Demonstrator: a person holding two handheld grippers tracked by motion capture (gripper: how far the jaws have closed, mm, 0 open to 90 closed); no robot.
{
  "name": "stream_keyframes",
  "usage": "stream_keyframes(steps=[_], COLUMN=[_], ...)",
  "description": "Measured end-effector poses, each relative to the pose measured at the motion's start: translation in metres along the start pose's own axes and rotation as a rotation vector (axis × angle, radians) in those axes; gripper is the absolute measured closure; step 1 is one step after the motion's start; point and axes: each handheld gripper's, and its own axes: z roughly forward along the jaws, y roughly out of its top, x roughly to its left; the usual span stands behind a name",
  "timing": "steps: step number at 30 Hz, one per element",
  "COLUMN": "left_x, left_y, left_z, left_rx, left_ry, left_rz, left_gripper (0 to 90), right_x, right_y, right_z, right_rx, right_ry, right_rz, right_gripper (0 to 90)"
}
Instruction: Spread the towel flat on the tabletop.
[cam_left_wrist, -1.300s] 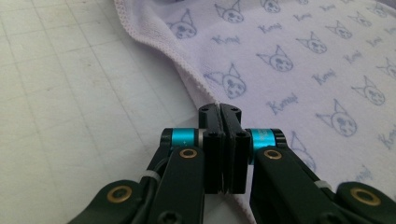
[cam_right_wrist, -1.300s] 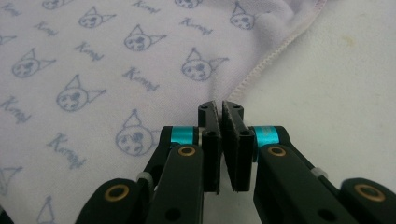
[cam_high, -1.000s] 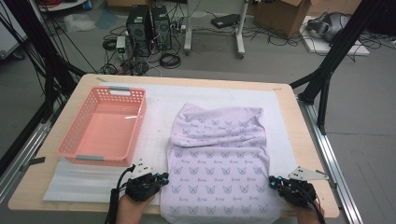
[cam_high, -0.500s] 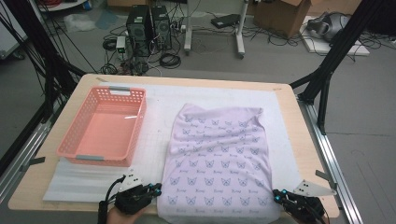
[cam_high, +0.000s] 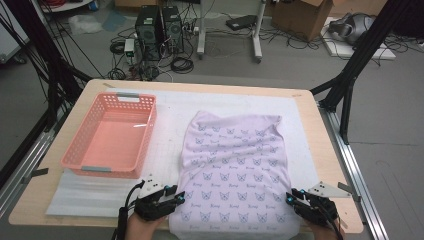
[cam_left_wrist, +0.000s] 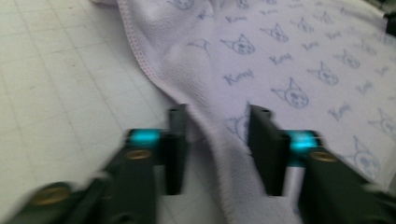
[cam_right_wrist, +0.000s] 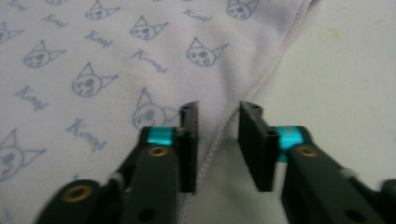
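At the bottom of the frame, the towel is being let go, its near corners lying loose between both tongs, left and right, whose jaws have just been opening and are best drawn back low so nothing is snagged.

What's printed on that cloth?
Pale lilac cloth with blue cat faces and small script words, clearest in the right gripper view.

The right gripper hangs low over the hemmed edge of a pale lilac cloth printed with blue cat faces; its black jaws, just opening, stand apart astride the stitched hem, pads clear of it; bare white mat lies to the right.
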Motion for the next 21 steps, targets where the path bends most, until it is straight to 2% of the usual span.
stream_keyframes(steps=[1,2,4,6,11,12,13,14,15,17,18,21], left_x=[0.0,0.0,-0.003,-0.006,-0.018,-0.02,-0.021,-0.021,-0.021,-0.017,-0.014,-0.006], left_y=[0.0,0.0,-0.002,-0.006,-0.018,-0.018,-0.016,-0.014,-0.012,-0.009,-0.007,-0.001], left_z=[-0.001,-0.002,-0.008,-0.016,-0.033,-0.033,-0.032,-0.031,-0.03,-0.027,-0.024,-0.014], left_rx=[0.003,0.012,0.025,0.032,0.048,0.043,0.03,0.016,0.0,-0.021,-0.02,-0.017], left_ry=[0.0,-0.002,0.007,-0.006,-0.042,-0.054,-0.054,-0.056,-0.053,-0.053,-0.054,-0.048], left_rz=[0.015,-0.004,0.006,-0.013,-0.008,-0.002,0.003,0.002,-0.003,-0.011,-0.017,-0.041], left_gripper=[83.9,86.2,86.8,86.8,86.0,82.3,72.1,60.1,54.2,51.1,50.8,51.0], right_x=[-0.002,-0.002,-0.003,-0.003,0.0,0.001,0.002,0.002,0.002,0.001,0.0,-0.001], right_y=[-0.001,-0.002,-0.004,-0.008,-0.02,-0.022,-0.022,-0.022,-0.02,-0.016,-0.014,-0.008], right_z=[-0.001,-0.003,-0.006,-0.013,-0.034,-0.036,-0.037,-0.038,-0.038,-0.037,-0.035,-0.024], right_rx=[0.005,0.005,0.011,0.023,0.061,0.071,0.063,0.054,0.03,-0.016,-0.031,-0.033], right_ry=[0.025,0.03,0.039,0.052,0.093,0.096,0.099,0.095,0.081,0.076,0.061,0.021], right_rz=[0.001,0.0,0.003,-0.006,-0.03,-0.034,-0.033,-0.03,-0.019,0.02,0.024,0.034], right_gripper=[86.8,87.1,87.6,87.8,87.8,87.0,83.4,73.4,68.3,66.0,66.0,66.0])
